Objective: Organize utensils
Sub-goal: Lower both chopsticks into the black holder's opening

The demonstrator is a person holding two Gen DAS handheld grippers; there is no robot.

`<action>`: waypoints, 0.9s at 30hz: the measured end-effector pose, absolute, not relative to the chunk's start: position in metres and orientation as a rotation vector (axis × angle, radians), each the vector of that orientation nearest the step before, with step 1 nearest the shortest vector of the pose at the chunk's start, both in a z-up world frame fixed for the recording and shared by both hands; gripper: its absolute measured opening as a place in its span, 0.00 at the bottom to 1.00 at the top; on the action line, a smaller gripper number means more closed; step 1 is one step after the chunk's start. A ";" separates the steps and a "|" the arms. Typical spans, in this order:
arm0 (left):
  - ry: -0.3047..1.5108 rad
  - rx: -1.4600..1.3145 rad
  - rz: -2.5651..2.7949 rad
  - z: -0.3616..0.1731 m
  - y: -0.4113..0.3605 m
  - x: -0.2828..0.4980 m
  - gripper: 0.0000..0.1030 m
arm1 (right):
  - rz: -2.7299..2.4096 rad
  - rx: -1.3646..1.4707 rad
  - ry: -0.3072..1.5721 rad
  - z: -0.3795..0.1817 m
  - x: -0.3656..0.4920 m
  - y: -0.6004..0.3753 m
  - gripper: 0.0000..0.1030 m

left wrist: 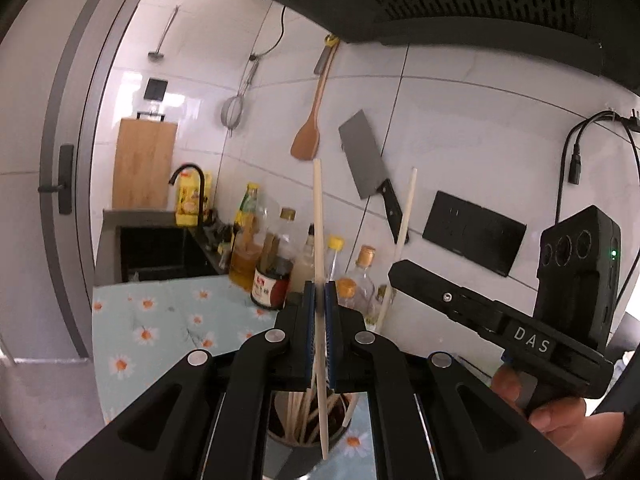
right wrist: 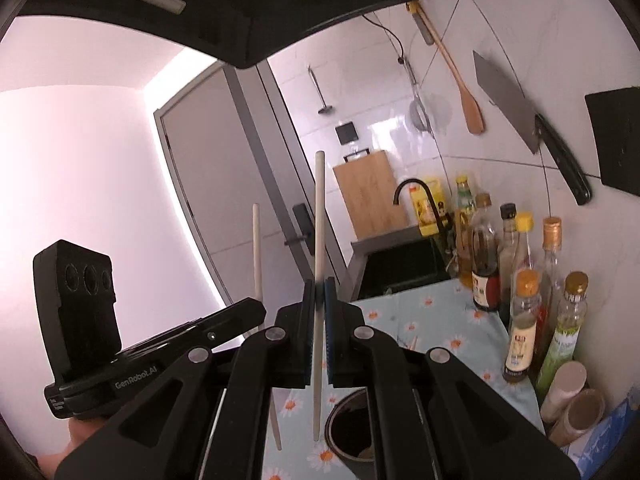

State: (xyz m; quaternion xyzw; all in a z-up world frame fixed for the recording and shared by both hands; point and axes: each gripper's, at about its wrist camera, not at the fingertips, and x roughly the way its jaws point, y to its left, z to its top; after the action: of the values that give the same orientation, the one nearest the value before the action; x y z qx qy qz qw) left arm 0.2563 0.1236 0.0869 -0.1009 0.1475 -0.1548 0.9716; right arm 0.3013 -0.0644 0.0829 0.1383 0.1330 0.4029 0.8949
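The left gripper (left wrist: 320, 300) is clamped on a pale chopstick (left wrist: 318, 216) standing upright above the dark utensil cup (left wrist: 280, 436); the right gripper (right wrist: 319, 298) pinches another chopstick (right wrist: 320, 208) just beside that cup.

Pale chopstick (left wrist: 318, 216); daisy-print tablecloth (left wrist: 160, 320)

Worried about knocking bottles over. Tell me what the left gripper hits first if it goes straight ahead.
Probably the bottles by the wall; the left gripper, shut on a chopstick, points at them. Depth is uncertain.
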 end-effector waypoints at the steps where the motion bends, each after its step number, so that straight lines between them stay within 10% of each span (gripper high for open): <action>1: 0.288 -0.207 -0.317 0.088 0.124 0.258 0.04 | 0.833 0.286 0.269 0.084 0.303 -0.065 0.05; 27: 0.266 -0.242 -0.363 0.043 0.125 0.302 0.04 | 0.744 0.219 0.300 0.040 0.346 -0.055 0.05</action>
State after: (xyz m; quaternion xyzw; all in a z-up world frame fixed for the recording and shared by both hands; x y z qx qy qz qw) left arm 0.3024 0.1245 0.0428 -0.1195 0.1316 -0.1795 0.9676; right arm 0.3455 -0.0547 0.0400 0.1065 0.1459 0.3615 0.9147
